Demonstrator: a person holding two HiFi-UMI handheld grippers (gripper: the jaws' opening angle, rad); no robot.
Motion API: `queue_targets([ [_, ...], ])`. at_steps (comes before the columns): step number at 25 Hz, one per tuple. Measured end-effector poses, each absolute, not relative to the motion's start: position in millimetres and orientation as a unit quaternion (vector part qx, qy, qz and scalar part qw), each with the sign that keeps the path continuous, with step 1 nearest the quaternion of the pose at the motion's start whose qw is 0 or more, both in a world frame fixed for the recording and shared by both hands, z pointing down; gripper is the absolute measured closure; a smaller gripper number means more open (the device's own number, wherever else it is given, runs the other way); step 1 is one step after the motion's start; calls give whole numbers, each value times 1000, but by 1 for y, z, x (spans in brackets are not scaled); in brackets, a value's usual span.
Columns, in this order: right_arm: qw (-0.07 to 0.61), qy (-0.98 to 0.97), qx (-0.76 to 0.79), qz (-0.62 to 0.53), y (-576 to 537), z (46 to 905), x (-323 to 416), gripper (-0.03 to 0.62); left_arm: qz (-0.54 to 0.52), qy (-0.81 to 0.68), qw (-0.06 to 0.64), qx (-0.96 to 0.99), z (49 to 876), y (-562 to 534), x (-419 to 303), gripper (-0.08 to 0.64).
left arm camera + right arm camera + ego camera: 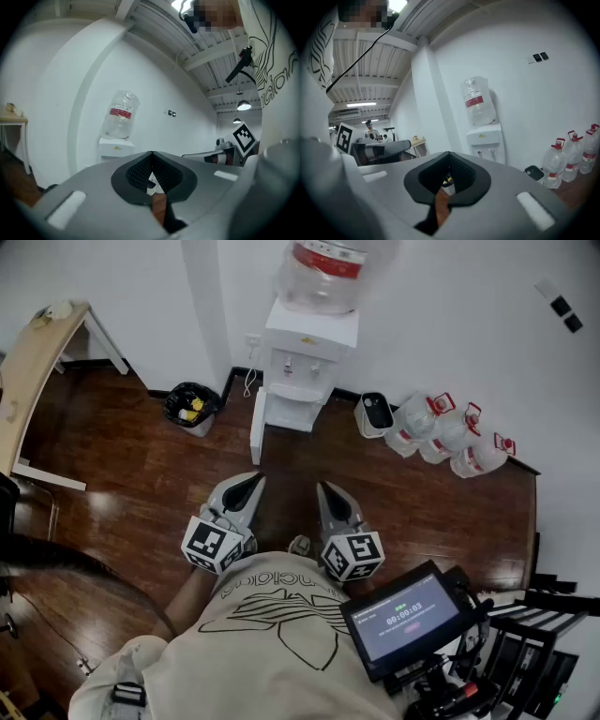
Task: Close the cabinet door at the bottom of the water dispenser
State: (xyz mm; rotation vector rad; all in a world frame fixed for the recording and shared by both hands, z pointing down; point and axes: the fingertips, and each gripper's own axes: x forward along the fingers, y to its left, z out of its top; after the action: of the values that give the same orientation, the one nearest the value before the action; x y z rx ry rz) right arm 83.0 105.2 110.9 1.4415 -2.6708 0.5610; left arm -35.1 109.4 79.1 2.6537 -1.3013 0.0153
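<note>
Left gripper (253, 480), right gripper (324, 487) both clenched, empty. Dispenser (300, 371) at 12 o'clock, well apart. Door (257, 427) open. Nothing done yet; whole push left.

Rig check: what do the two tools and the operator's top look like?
The left tool and right tool are grey tapered shells with black ribbed pads; each carries a white cube of black square markers. Cream shirt, black line print.

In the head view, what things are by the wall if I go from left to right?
wooden table → black bin → water dispenser → small white container → water jugs
</note>
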Motion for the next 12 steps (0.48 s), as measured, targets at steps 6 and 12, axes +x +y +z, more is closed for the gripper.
queue_targets([
  [6,83,-857,475,184,104,138,110,589,35,-462,101,880,102,100,-100,540],
  [12,110,-824,517,203,97,162,119,589,37,-476,143,867,131,94,-131,540],
])
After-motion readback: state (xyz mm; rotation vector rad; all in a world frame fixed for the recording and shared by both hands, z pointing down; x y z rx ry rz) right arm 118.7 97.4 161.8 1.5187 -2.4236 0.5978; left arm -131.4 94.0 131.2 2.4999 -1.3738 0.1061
